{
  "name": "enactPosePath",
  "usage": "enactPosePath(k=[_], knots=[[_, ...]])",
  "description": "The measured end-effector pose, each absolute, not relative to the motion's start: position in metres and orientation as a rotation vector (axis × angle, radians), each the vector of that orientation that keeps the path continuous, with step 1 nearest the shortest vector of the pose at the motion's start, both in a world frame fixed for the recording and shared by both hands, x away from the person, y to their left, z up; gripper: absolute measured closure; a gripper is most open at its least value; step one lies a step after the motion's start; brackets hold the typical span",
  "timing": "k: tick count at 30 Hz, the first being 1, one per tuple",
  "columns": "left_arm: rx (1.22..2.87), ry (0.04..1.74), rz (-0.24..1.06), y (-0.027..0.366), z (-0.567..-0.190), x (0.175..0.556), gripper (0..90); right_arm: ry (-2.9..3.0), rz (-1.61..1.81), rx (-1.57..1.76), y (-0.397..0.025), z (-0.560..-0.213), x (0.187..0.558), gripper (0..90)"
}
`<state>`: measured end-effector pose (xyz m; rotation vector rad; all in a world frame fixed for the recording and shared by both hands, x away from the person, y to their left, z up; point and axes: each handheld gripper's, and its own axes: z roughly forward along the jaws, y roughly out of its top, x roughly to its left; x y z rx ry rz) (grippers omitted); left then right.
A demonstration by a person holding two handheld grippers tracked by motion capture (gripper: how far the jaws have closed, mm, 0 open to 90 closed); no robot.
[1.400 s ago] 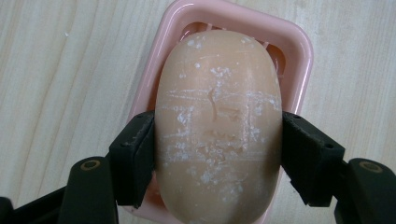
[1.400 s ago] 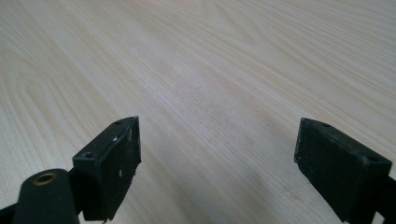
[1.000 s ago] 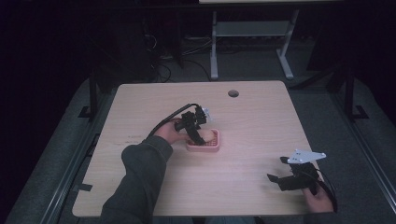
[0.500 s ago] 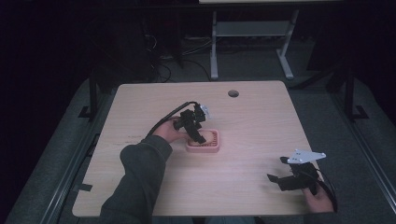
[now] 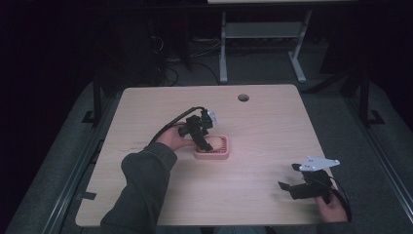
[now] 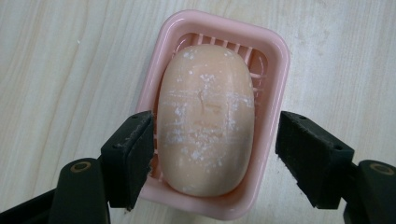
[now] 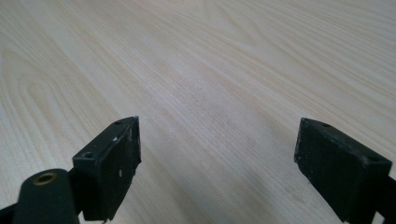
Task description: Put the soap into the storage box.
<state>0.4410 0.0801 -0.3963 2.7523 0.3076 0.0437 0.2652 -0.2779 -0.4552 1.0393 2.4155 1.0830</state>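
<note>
A pale peach oval bar of soap (image 6: 205, 119) is seen lying in a pink ribbed plastic soap dish (image 6: 273, 56) near the middle of the light wooden table (image 5: 272, 122). The left gripper (image 6: 212, 154) is held directly above it, jaws apart and straddling the bar across its short width, so its long axis runs away between them. The right gripper (image 5: 304, 183), also spread open, is kept well apart at the table's near right.
</note>
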Motion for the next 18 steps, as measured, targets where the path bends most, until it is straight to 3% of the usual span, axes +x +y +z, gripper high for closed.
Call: enactPosePath(k=[18], knots=[[2.73,0.333,0.048,0.095,-0.396,0.428,27.1,2.419,1.074,1.034,-0.276,-0.455,0.266,14.1]])
